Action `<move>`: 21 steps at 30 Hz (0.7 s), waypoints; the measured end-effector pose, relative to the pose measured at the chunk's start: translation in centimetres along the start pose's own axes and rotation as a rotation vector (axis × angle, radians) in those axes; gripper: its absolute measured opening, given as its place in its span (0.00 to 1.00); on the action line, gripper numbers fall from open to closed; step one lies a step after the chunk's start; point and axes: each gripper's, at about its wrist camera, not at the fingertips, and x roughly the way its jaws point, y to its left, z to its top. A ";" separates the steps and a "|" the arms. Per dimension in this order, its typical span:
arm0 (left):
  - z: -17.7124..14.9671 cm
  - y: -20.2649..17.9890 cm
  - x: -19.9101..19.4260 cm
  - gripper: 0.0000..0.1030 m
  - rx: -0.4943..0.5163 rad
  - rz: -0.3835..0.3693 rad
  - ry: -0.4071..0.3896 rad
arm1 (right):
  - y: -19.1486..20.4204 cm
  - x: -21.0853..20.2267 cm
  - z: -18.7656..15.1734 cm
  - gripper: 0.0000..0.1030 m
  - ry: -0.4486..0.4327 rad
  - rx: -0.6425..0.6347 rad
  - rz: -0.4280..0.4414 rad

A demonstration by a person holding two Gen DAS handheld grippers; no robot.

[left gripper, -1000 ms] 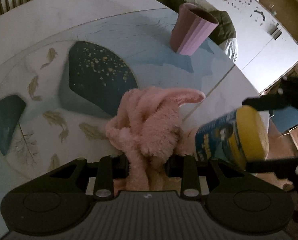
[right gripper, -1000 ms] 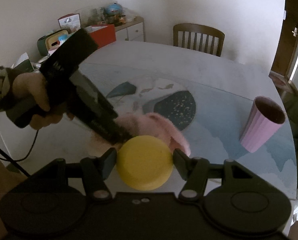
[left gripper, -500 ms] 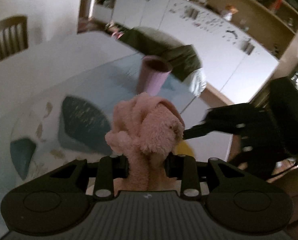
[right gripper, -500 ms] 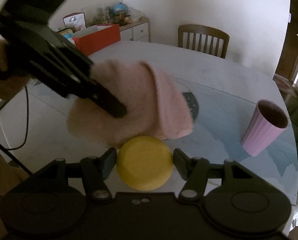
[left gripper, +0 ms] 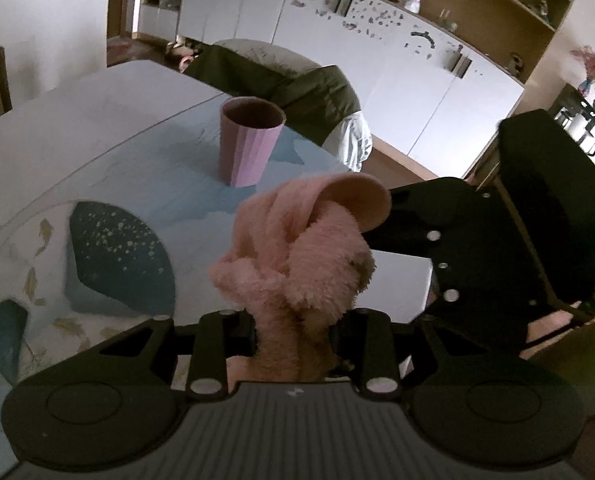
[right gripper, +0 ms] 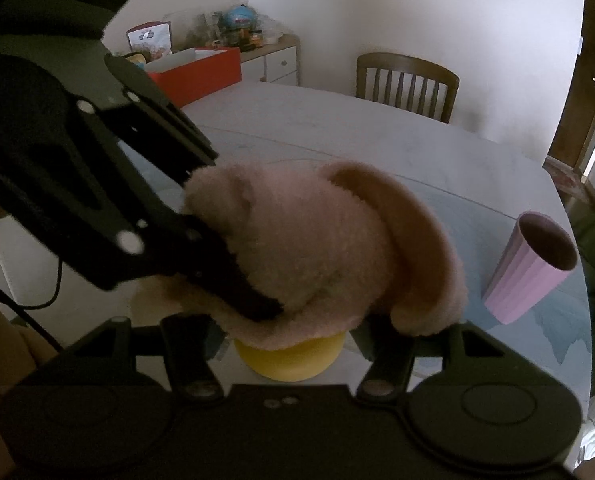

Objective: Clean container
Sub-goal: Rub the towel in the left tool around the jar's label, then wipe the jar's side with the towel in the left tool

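A fluffy pink cloth (left gripper: 297, 264) is bunched between the fingers of my left gripper (left gripper: 293, 332), which is shut on it. In the right wrist view the same cloth (right gripper: 317, 248) lies draped over the yellow-lidded container (right gripper: 293, 360), hiding most of it. My right gripper (right gripper: 293, 344) is shut on that container, holding it above the table. The left gripper (right gripper: 233, 280) comes in from the left and presses the cloth onto the lid. In the left wrist view the container is hidden behind the cloth, and the right gripper's black body (left gripper: 477, 248) stands to the right.
A ribbed pink cup (left gripper: 249, 140) (right gripper: 533, 268) stands upright on the blue patterned placemat (left gripper: 109, 252) of the pale table (right gripper: 337, 120). A wooden chair (right gripper: 407, 80) is at the far side. White cabinets (left gripper: 397, 72) stand behind.
The left gripper lifted the pink cloth off the table and brought it onto the yellow lid. The cloth now covers the lid, which showed fully before. The right gripper stayed nearly still.
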 end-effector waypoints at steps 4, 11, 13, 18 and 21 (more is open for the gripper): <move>-0.3 0.8 0.0 0.29 -0.021 0.006 -0.005 | 0.2 0.1 0.0 0.59 -0.004 0.005 -0.007; -0.3 2.2 -0.3 0.29 -0.082 -0.001 -0.020 | 0.3 0.0 -0.3 0.59 -0.015 0.004 -0.014; -0.2 2.4 -0.4 0.29 -0.087 0.005 -0.024 | 0.3 -0.1 -0.4 0.59 -0.017 0.006 -0.014; -0.2 3.2 0.1 0.29 -0.122 0.004 -0.012 | 0.3 -0.3 -0.6 0.59 -0.020 0.010 -0.010; -0.3 3.6 0.8 0.29 -0.137 0.022 0.007 | 0.1 -0.5 -0.9 0.59 -0.022 0.018 -0.005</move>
